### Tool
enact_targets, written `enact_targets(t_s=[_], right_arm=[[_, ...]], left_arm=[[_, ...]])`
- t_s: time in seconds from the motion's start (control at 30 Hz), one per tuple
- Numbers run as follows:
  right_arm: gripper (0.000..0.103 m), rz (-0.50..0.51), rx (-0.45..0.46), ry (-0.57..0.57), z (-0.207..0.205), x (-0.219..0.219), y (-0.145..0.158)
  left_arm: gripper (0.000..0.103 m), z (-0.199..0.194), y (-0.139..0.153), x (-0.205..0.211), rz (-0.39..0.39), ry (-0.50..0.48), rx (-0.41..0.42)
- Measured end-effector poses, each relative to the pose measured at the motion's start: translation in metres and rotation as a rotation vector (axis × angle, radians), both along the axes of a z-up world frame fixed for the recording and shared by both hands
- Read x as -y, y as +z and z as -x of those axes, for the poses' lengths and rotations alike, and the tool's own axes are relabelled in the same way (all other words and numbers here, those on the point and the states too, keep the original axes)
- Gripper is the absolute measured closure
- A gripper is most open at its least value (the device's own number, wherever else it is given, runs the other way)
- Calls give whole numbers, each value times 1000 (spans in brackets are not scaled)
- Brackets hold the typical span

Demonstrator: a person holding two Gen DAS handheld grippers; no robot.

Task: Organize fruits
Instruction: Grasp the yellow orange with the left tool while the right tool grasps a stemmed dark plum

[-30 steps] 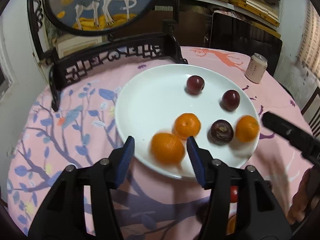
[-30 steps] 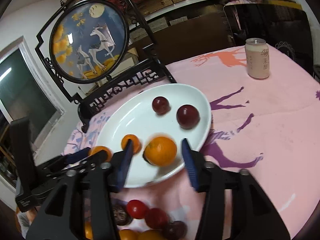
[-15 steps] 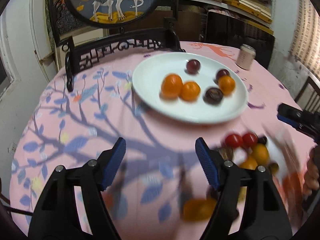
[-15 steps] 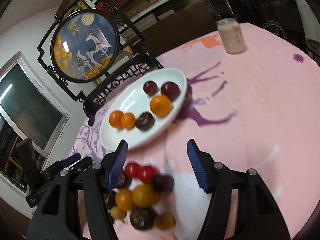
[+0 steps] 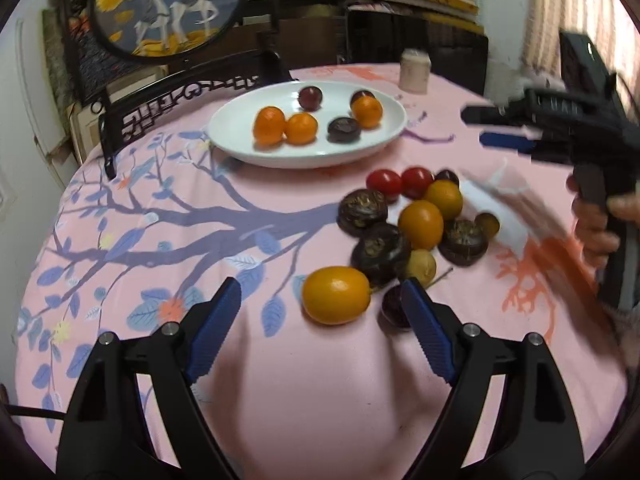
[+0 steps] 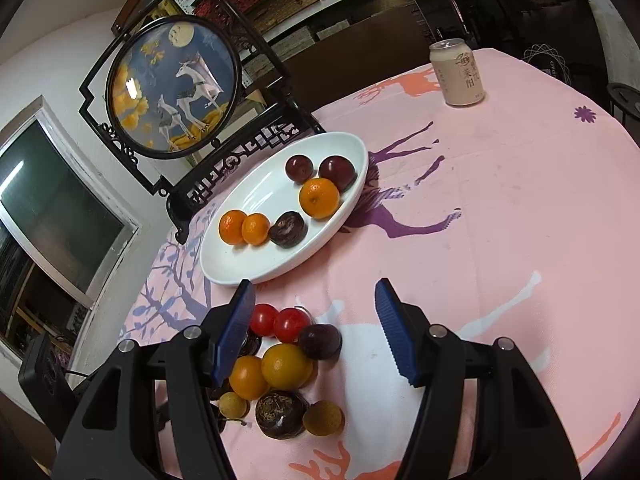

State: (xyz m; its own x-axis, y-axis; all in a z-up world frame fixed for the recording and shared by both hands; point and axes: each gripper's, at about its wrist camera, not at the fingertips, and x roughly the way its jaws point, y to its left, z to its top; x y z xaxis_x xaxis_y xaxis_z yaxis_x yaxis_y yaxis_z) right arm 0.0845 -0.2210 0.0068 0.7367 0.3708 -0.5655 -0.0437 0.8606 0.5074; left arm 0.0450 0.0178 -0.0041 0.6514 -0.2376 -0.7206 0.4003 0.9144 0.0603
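With nothing between them, the left gripper's (image 5: 320,332) jaws are opening toward the loose fruit pile (image 5: 404,224) on the surface beside the white plate (image 5: 240,128), while the right gripper (image 6: 312,332) is hanging half-open and empty, risking nudging round fruit rolling away.

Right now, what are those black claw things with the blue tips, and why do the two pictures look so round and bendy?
Those are grippers, hand-held tongs that a person squeezes. Each carries a wide-angle camera that looks along its fingers, which bends the picture. One picture comes from the left gripper, the other from the right gripper. In the left view you can see the person's hand that holds the right gripper. Both grippers hold nothing; the left gripper's jaws are opening. On the pink patterned tablecloth stands a white oval plate with three oranges, two dark red plums and one dark brown wrinkled fruit on it. A heap of loose fruit lies nearer, and a pale drink can stands further back.
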Motion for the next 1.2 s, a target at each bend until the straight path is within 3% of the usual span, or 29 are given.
enact_targets(t_s=[0.07, 0.13, 0.2, 0.23, 0.27, 0.37, 0.47, 0.87, 1.0, 1.2], right_arm=[[40, 11, -3, -1, 0, -1, 0], [40, 16, -8, -1, -1, -1, -1], [40, 13, -12, -3, -1, -1, -2], [40, 15, -17, -6, -2, 0, -3], [40, 16, -21, -7, -3, 0, -3], [40, 18, -28, -7, -3, 0, -5], [40, 13, -32, 4, -4, -2, -5], [40, -15, -118, 61, -12, -10, -24], [57, -30, -141, 83, -14, -14, -30], [61, -79, -181, 88, -22, -14, -44]], left_arm=[[19, -3, -6, 3, -37, 12, -4], [20, -6, -6, 0, -26, 22, -9], [33, -11, -11, -2, -11, 25, -48], [51, -13, -15, -1, 3, -1, -86], [61, -13, -18, 2, 6, -21, -108], [61, -10, -22, 11, -48, -40, -91], [61, -12, -21, 7, -20, -36, -107], [62, -21, -17, -8, -30, 74, -89], [61, -22, -18, -7, -44, 76, -88], [61, -21, -19, -5, -58, 77, -81]])
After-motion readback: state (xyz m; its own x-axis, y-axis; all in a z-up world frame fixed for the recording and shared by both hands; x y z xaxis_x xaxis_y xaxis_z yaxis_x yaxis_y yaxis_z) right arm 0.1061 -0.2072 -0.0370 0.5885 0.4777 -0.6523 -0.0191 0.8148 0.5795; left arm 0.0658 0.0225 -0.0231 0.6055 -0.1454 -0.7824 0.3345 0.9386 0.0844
